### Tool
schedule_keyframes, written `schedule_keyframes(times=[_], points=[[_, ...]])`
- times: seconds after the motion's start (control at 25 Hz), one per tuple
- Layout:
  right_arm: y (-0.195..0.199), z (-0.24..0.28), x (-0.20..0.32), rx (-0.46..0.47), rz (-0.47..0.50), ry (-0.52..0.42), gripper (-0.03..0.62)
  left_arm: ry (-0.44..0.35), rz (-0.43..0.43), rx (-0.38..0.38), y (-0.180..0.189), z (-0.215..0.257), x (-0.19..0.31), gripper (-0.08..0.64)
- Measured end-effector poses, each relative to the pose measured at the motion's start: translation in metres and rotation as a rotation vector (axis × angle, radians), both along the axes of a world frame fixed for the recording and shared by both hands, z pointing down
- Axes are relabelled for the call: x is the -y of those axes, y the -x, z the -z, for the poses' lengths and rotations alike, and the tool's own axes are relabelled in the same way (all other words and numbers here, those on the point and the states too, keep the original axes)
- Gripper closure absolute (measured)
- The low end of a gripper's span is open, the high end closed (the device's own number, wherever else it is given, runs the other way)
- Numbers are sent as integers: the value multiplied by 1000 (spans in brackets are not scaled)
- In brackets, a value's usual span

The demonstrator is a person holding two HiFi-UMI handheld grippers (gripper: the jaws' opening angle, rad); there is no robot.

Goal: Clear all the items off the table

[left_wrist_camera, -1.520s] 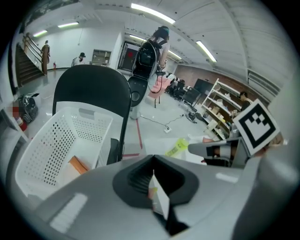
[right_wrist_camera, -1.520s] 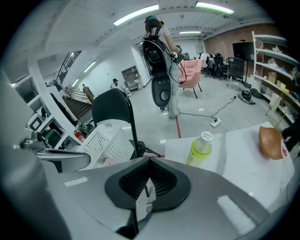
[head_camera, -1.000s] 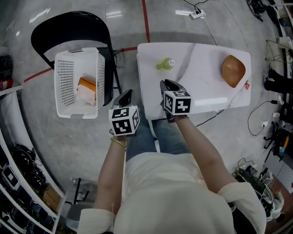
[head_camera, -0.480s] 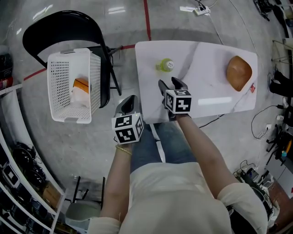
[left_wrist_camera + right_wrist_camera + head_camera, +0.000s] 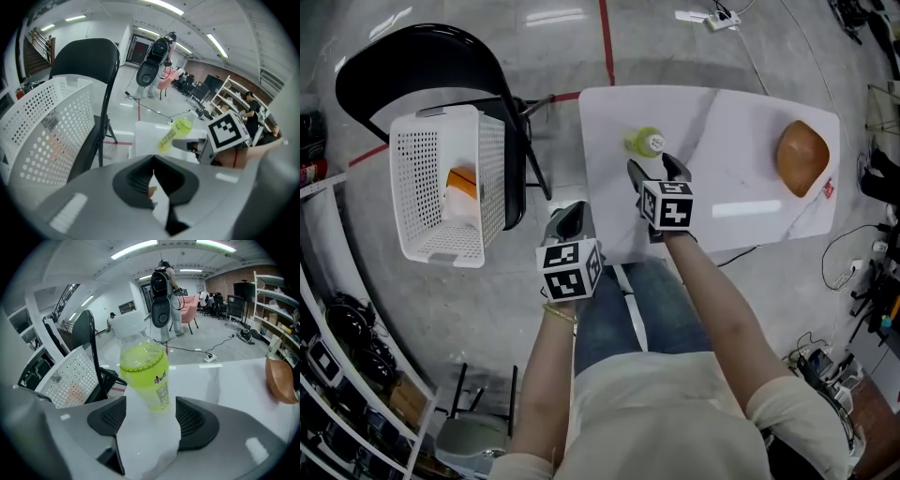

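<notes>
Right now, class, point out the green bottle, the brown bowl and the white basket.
green bottle (image 5: 145, 369): right gripper view, its yellow-green body.
brown bowl (image 5: 802, 157): head view, its middle.
white basket (image 5: 494, 173): head view, its perforated side wall.

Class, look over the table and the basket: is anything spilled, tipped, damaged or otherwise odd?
Nothing stands out. The green bottle stands upright on the table, the brown bowl sits near its right end, and the white basket rests on the black chair. No spill shows.
</notes>
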State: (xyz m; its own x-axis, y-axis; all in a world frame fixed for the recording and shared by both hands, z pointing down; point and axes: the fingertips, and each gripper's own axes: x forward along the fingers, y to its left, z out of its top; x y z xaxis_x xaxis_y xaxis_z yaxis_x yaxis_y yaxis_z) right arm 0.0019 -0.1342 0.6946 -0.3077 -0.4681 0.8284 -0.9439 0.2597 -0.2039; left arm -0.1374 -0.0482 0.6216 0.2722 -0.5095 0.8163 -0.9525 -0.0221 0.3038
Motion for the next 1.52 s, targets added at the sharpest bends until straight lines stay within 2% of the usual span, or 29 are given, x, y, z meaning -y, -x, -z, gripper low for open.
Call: schedule_keyframes(times=[0.52,1.04,1.16,1.28,1.52], points=[[7,-28,26,-5,-8,-79,210,44,-19,1,-3,-34,1,551],[12,-44,47,-33,-6,-151,210,67,-16,-10,2,-52,-4,551],[14,-43,53,-50,4,-176,231,71,-16,-10,3,-53,-5,552],[17,-40,54,-81,27,-212,308,74,-14,-10,5,-54,-5,551],[17,-40,53,-106,45,-223,325,70,-18,-9,4,-54,-6,552]])
